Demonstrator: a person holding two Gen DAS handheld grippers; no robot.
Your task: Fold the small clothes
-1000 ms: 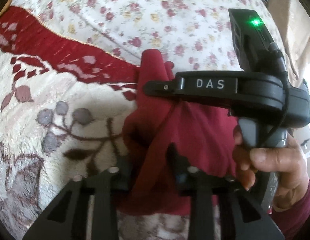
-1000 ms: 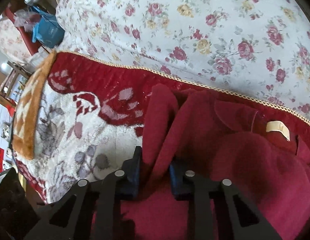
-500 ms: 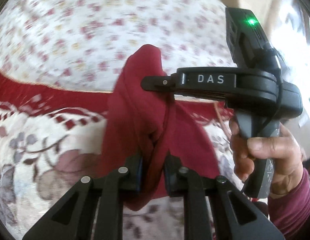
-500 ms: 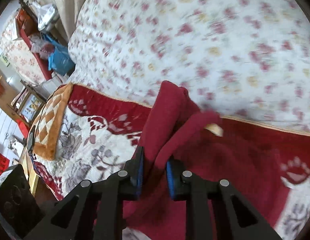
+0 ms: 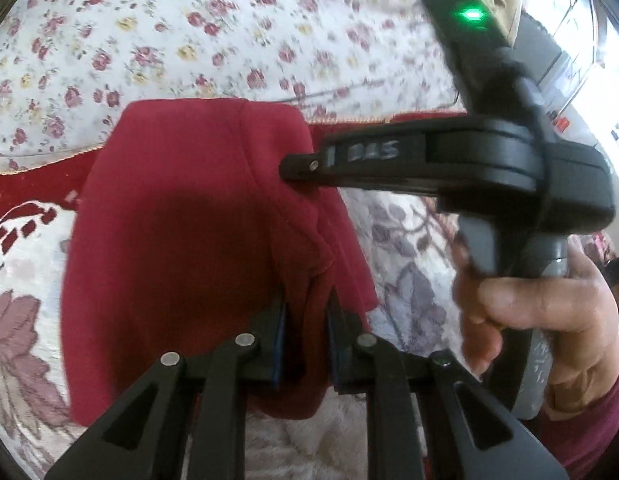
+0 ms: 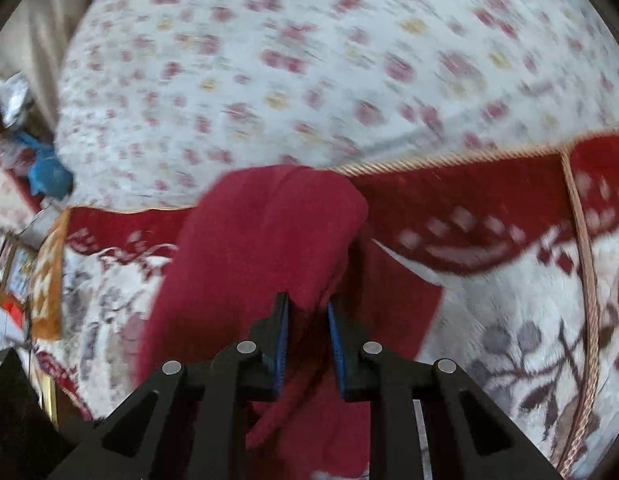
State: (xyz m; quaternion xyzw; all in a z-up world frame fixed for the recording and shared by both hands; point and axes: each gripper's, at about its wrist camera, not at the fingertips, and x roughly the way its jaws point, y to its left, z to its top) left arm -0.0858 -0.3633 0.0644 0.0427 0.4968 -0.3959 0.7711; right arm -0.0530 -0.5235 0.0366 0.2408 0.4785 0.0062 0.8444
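Observation:
A small dark red garment [image 5: 181,220] hangs bunched between both grippers, above the bed. In the left wrist view my left gripper [image 5: 307,300] is shut on a gathered fold of it near its right edge. My right gripper [image 5: 299,166], held by a hand [image 5: 541,312], comes in from the right and pinches the cloth's upper edge. In the right wrist view the right gripper [image 6: 307,304] is shut on a fold of the red garment [image 6: 261,240], which drapes down past the fingers. Much of the cloth is hidden behind its own folds.
A floral sheet [image 5: 189,40] covers the far part of the bed. A red and cream leaf-patterned blanket [image 6: 529,320] with gold cord trim [image 6: 585,280] lies under the garment. Blue bags and clutter [image 6: 45,172] sit beyond the bed's left edge.
Both grippers have swept sideways across the bed with the garment, rolling as they went. The cloth has come up off the blanket and now hangs between them.

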